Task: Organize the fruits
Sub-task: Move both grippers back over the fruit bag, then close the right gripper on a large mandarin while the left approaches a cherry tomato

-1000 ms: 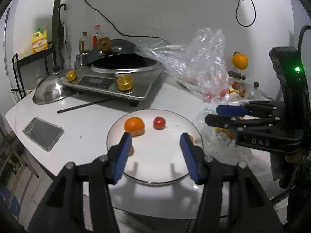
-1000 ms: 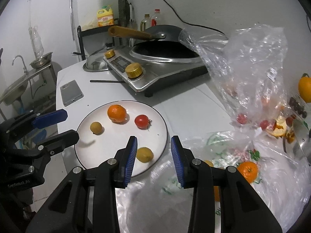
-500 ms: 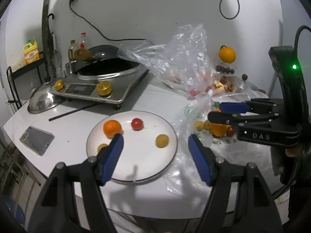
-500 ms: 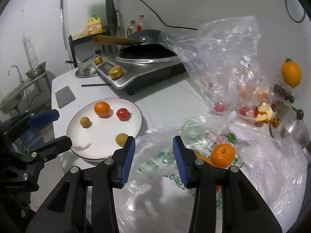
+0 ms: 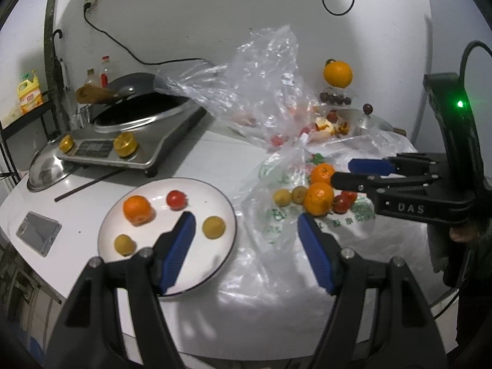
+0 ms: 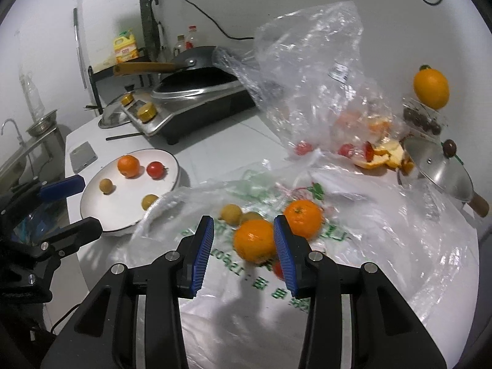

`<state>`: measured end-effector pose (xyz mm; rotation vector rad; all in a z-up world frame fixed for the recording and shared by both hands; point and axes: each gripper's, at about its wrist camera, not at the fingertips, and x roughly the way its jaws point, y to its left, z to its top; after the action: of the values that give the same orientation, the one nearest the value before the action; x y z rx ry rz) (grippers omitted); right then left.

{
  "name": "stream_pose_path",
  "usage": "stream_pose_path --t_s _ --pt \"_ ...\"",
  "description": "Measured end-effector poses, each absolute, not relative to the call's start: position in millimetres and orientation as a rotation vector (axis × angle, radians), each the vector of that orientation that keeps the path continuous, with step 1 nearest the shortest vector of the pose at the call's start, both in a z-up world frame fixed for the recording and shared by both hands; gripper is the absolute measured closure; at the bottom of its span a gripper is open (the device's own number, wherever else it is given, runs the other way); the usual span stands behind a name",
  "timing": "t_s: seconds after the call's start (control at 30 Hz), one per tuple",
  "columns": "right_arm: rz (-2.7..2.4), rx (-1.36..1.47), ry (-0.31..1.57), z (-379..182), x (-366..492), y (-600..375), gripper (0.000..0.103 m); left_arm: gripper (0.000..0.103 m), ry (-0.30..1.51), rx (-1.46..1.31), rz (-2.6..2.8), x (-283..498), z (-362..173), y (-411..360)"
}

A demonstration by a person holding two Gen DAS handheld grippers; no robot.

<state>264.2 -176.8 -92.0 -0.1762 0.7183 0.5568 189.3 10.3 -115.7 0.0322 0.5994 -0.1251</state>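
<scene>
Two claws – left claw [image 5: 246,230] wide, right claw [image 6: 243,240] narrower, "DAS"-marked – both empty, green-printed bag [image 6: 307,292].

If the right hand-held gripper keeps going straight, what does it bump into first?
Probably the nearer round orange tangerine lying on the clear plastic bag; it sits just ahead between the open fingers of the right hand-held gripper, though depth is unclear.

Four fruits [image 5: 137,210] on white plate [image 5: 196,279]

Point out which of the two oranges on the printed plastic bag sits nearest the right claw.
The nearer orange, sitting just ahead of the right claw between its open blue pads. The other orange lies farther back, beyond the right-hand pad.
</scene>
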Motion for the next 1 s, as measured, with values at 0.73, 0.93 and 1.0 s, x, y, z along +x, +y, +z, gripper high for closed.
stream_pose_path --t_s 0.73,0.93,1.0 --pt "0.557 -0.185 0.802 -122 290 -178 0.053 0.033 0.649 0.042 -0.163 213 -133 -2" --pt "0.582 -0.198 0.823 -129 294 -167 0.053 0.033 0.652 0.039 -0.158 214 -135 0" --pt "0.579 -0.208 0.824 -132 295 -165 0.053 0.033 0.653 0.039 -0.156 214 -135 0"
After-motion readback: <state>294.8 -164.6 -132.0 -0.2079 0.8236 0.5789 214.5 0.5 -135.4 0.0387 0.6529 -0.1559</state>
